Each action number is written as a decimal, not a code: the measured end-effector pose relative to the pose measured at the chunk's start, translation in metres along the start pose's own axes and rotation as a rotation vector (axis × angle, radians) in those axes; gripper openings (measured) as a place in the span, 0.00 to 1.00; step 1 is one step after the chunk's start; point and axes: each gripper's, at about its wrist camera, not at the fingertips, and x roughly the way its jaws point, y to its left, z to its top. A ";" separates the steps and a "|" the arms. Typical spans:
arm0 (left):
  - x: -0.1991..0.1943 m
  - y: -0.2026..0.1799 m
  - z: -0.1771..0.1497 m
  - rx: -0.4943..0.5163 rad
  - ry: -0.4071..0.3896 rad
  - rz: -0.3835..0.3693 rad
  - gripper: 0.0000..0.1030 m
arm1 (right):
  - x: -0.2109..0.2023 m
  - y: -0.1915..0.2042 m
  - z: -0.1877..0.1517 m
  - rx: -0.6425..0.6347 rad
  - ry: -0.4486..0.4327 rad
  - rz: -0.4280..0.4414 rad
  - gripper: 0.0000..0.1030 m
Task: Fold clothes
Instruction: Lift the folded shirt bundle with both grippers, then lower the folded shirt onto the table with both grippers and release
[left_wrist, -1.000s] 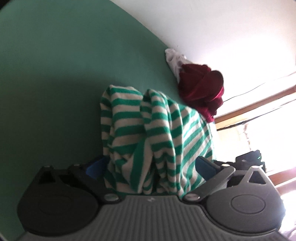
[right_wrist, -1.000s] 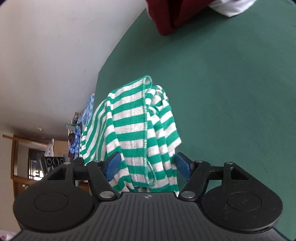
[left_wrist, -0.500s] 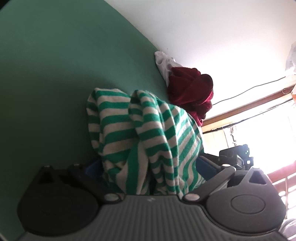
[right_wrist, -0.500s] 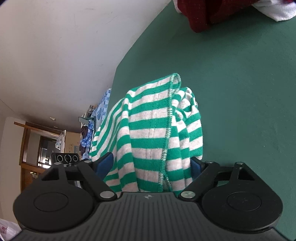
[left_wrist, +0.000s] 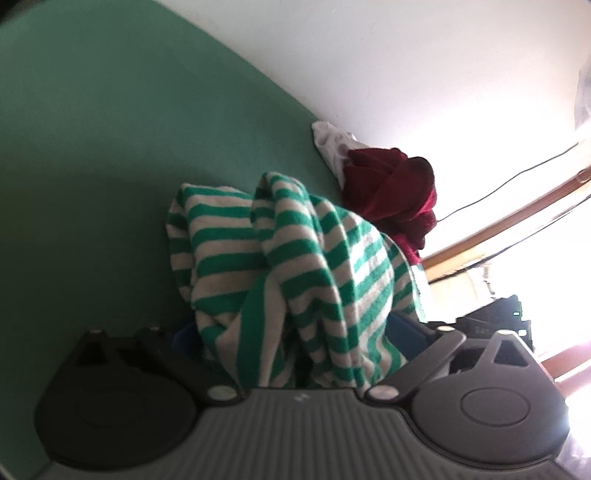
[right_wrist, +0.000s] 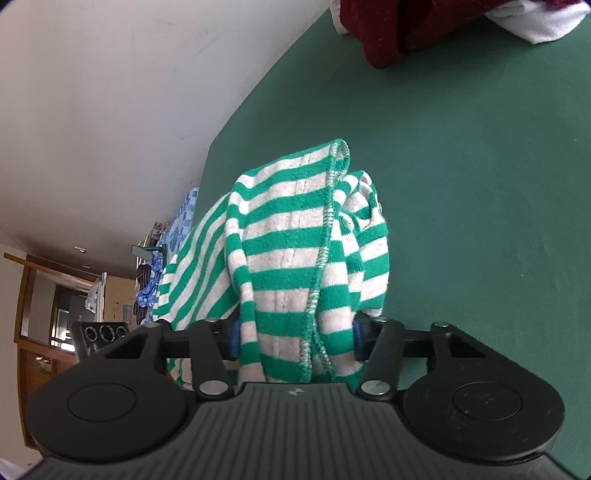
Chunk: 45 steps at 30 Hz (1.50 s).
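Note:
A green-and-white striped garment (left_wrist: 295, 251) lies bunched on the green table (left_wrist: 110, 147). My left gripper (left_wrist: 295, 332) reaches into the bunch. Its jaws are closing around the cloth, and a gap still shows beside the right blue pad. In the right wrist view another part of the striped garment (right_wrist: 295, 240), with a stitched hem running down it, fills my right gripper (right_wrist: 295, 336). Those jaws are closing too, and both blue pads (right_wrist: 233, 336) touch the sides of the fold. The fingertips of both grippers are hidden by cloth.
A maroon garment (left_wrist: 391, 188) is heaped at the table's far edge by the white wall, with a white cloth (left_wrist: 332, 144) beside it. Both show again at the top of the right wrist view: maroon garment (right_wrist: 388, 29), white cloth (right_wrist: 535, 22). A blue patterned cloth (right_wrist: 181, 221) hangs beyond the table.
The right jaws first widened, then came in against the striped fold. The left jaws narrowed slightly and that hand shifted, so the maroon heap sits differently in its view.

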 end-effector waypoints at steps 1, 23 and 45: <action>-0.001 -0.002 -0.001 0.008 -0.014 0.028 0.72 | -0.002 -0.001 -0.001 0.002 -0.008 -0.003 0.49; -0.057 0.036 0.241 0.130 -0.250 0.149 0.59 | 0.111 0.128 0.137 -0.140 -0.172 0.203 0.46; -0.052 0.145 0.268 0.300 -0.345 0.329 0.77 | 0.207 0.113 0.163 -0.255 -0.386 -0.096 0.56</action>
